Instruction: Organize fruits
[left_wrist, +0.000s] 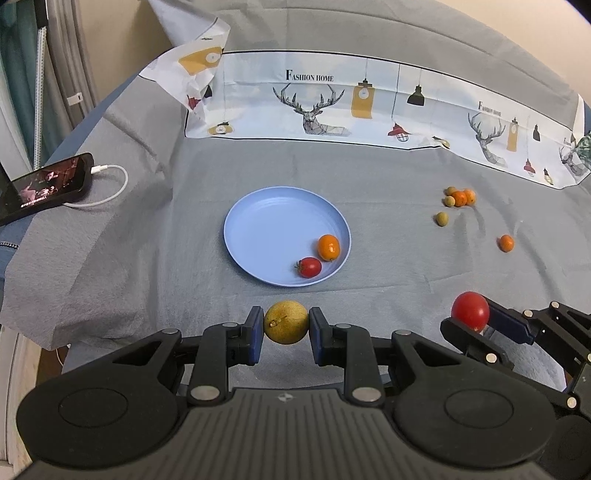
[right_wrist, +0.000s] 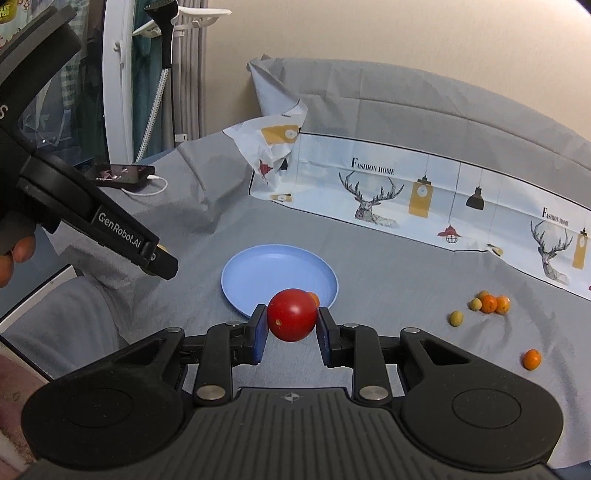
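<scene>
My left gripper (left_wrist: 287, 325) is shut on a yellow-green round fruit (left_wrist: 287, 322), held just in front of the blue plate (left_wrist: 258, 221). The plate holds a cherry tomato (left_wrist: 308, 266) and an orange kumquat (left_wrist: 328, 247). My right gripper (right_wrist: 291, 325) is shut on a red tomato (right_wrist: 291, 314), in front of the plate (right_wrist: 258, 273); it also shows in the left wrist view (left_wrist: 470, 311). Loose kumquats and green fruits (left_wrist: 459, 198) lie in a cluster at the right, with one green fruit (left_wrist: 441, 218) and one kumquat (left_wrist: 506, 243) apart. The same cluster (right_wrist: 487, 302) shows in the right wrist view.
A grey cloth (left_wrist: 147, 258) covers the table. A printed deer-pattern sheet (left_wrist: 332, 107) stands along the back. A phone (left_wrist: 40, 188) on a white charging cable (left_wrist: 110, 184) lies at the far left edge. A grey cushion (right_wrist: 406, 96) rises behind.
</scene>
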